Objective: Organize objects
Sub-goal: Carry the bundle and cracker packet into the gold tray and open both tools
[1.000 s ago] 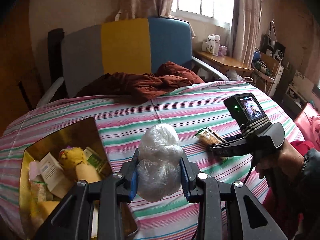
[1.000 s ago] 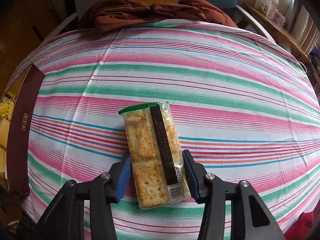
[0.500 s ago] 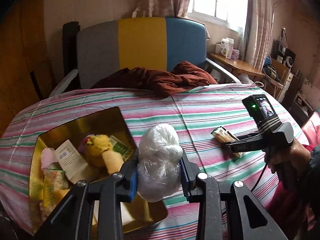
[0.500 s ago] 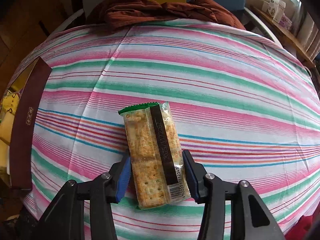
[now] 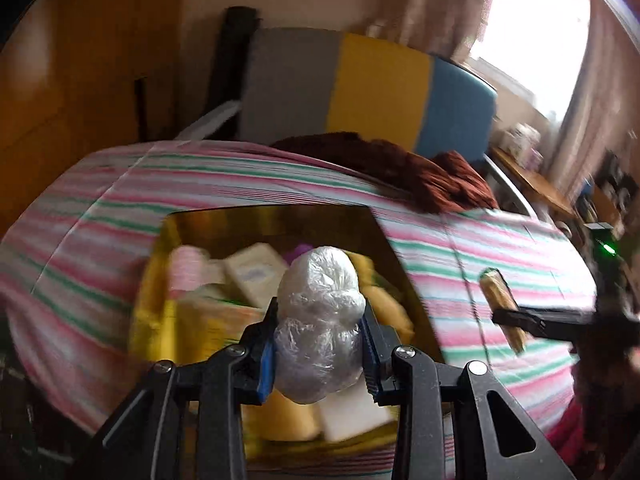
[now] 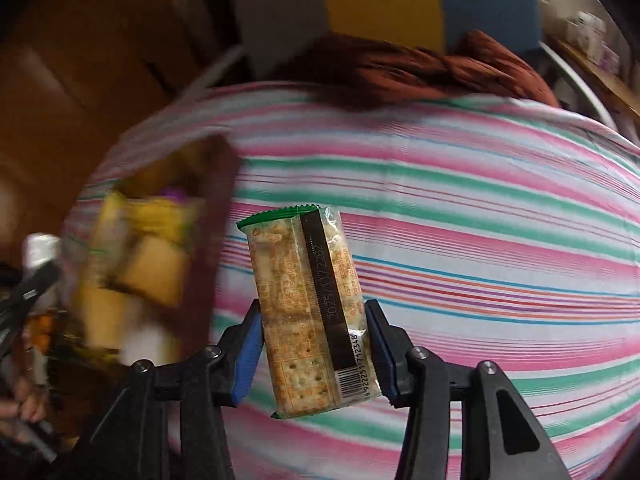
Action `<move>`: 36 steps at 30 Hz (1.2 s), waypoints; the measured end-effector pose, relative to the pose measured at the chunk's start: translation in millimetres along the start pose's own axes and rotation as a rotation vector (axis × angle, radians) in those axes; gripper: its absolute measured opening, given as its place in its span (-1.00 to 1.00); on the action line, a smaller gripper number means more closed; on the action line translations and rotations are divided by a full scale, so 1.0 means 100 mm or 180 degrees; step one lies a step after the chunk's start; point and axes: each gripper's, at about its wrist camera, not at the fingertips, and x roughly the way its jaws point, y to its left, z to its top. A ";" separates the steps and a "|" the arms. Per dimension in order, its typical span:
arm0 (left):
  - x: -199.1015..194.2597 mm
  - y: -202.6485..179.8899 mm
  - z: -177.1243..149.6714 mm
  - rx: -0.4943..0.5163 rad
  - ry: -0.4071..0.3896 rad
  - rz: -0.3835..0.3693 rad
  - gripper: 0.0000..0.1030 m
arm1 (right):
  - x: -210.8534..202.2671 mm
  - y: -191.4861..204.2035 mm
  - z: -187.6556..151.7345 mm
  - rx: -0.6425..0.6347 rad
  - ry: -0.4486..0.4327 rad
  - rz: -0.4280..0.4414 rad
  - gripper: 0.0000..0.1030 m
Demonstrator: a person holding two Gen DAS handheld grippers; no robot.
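Left tool clamps the plastic-wrapped bundle right above the gold box; lower before letting go. Right tool grips the cracker pack over the table.

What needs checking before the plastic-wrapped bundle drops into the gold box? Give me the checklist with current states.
1. Left hand-held gripper clamped on plastic-wrapped bundle: ok.
2. Bundle in front of the gold box opening: ok.
3. Free space among the box's contents: cannot tell, blurred.
4. Right hand-held gripper clamped on cracker packet: ok.
5. Packet clear of the striped tablecloth: cannot tell.
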 end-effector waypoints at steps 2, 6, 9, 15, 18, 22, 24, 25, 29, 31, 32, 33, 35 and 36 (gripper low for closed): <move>0.00 0.19 0.03 -0.0126 -0.0006 0.0067 -0.32 | 0.01 0.25 0.03 -0.0058 -0.0052 0.0151 -0.05; 0.07 0.49 0.09 -0.0367 0.0066 0.0086 -0.32 | 0.12 0.84 0.06 -0.0197 -0.0016 0.0606 -0.05; 0.14 0.60 0.13 -0.0480 0.0111 0.0064 -0.32 | 0.21 1.21 0.04 -0.0321 0.0067 0.0756 -0.05; 0.40 0.59 0.28 -0.0459 0.0199 0.0037 -0.24 | 0.56 1.59 0.14 -0.0448 0.0121 0.0724 -0.03; 0.52 0.61 0.29 -0.0489 0.0312 0.0070 0.13 | 0.71 1.65 0.16 -0.0418 0.0171 0.0633 -0.01; 0.56 0.65 0.21 -0.0475 0.0342 0.0102 0.15 | 0.75 1.62 0.14 -0.0439 0.0160 0.0619 0.05; 0.53 0.66 0.15 -0.0465 0.0324 0.0159 0.15 | 0.78 1.60 0.15 -0.0446 0.0134 0.0541 0.05; 0.50 0.65 0.13 -0.0438 0.0294 0.0196 0.16 | 0.78 1.59 0.13 -0.0453 0.0120 0.0529 0.05; 0.38 0.62 0.06 -0.0302 0.0154 0.0395 0.22 | 0.69 1.64 0.08 -0.0556 -0.0017 0.0435 0.06; 0.27 0.61 0.02 -0.0266 0.0054 0.0512 0.32 | 0.64 1.68 0.04 -0.0606 -0.0135 0.0292 0.06; 0.22 0.60 0.02 -0.0250 0.0007 0.0551 0.34 | 0.59 1.71 0.02 -0.0655 -0.0227 0.0196 0.05; 0.16 0.59 0.01 -0.0227 -0.0046 0.0595 0.42 | 0.57 1.73 0.00 -0.0687 -0.0285 0.0142 0.06; 0.05 0.55 0.00 -0.0184 -0.0136 0.0666 0.63 | 0.47 1.78 -0.04 -0.0729 -0.0425 0.0023 0.06; -0.01 0.52 -0.01 -0.0163 -0.0188 0.0701 0.71 | 0.43 1.79 -0.05 -0.0734 -0.0480 -0.0028 0.06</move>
